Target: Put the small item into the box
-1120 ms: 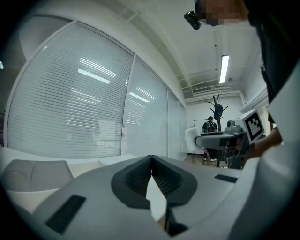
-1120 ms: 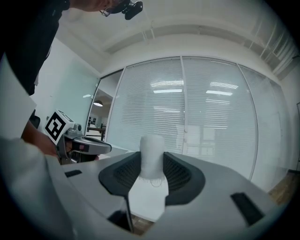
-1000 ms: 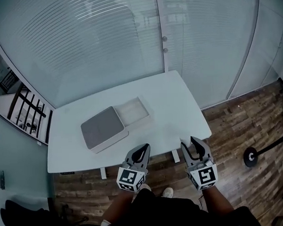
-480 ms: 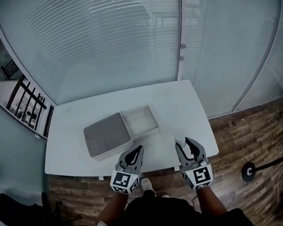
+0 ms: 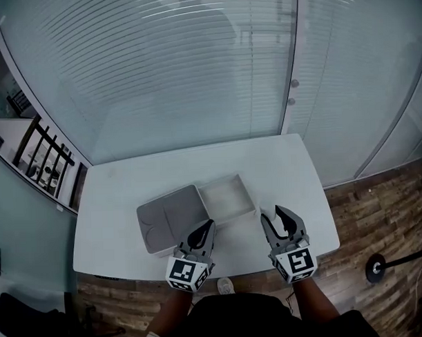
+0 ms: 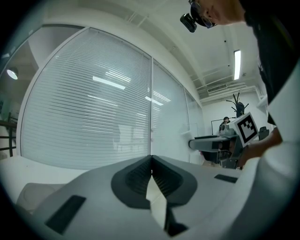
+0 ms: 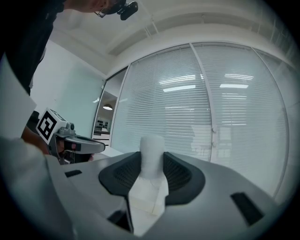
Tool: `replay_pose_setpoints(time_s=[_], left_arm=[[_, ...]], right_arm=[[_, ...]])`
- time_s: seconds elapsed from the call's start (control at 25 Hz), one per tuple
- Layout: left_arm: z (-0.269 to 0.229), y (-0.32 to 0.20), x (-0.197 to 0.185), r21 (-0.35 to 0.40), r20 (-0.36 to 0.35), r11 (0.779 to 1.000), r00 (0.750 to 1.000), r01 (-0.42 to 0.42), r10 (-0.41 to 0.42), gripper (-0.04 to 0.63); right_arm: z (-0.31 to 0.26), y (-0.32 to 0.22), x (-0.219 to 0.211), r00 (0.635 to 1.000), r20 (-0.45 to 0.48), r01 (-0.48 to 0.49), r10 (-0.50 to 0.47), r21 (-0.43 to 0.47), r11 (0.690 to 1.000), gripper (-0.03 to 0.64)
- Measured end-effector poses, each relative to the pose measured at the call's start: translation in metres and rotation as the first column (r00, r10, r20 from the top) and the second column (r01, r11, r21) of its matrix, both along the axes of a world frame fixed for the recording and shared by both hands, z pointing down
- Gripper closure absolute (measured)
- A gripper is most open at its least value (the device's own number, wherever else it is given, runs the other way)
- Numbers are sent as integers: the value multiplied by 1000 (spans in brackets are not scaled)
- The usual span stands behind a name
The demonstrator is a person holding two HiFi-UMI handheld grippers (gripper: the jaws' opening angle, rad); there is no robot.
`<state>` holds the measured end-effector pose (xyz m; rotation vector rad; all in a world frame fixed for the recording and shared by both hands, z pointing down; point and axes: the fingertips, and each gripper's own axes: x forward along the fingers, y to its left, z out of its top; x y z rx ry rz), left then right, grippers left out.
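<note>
Moved forward over the table (image 5: 115, 195), right gripper (image 5: 273, 216) grips the small item (image 7: 152, 152).

"What's the left gripper (image 6: 151, 160) doing right now?"

"It's pointing toward the blinds (image 6: 89, 112). Its jaws are meeting at the tips, and nothing is sitting between the ribbed pads (image 6: 137, 178)."

"Anything off to the side?"

"The right gripper (image 6: 194, 144) is hanging level at the right, with its marker cube (image 6: 246, 127) showing. The person (image 6: 276, 56) is leaning over both, under a glowing ceiling light (image 6: 237, 64)."
</note>
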<state>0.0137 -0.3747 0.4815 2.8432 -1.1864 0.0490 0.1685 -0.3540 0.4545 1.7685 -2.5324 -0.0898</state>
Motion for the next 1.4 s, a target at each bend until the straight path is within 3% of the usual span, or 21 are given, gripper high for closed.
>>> replay_pose_setpoints(time_s=[0.24,0.44,0.8,0.92,1.04,1.4], left_arm=[[-3,-19,-21,7,-6,1000,1000,4,-4,584],[0,-25,-36,-1,-12,999,999,37,-37,584],[3,-34,-54,8,-11,988,988,152,-152,584],[0,-38,-60,8,-17,983,982,186,-186,584],[0,-40,-64,6,-21,977,977,213,-213,584],[1,-46,-57,-14,-28,966,966,257,-257,584]], right_arm=[[-13,-26,-25,997,-47,59,-58,17,998,461],[-3,-45,-38,982,-155,108,-108,-9,994,461],[17,-87,-67,913,-258,295,-315,-114,949,460],[32,-100,-78,860,-323,348,-395,-196,917,460],[57,-112,-87,783,-404,379,-472,-290,878,460],[121,-134,-102,499,-577,408,-647,-502,763,460]])
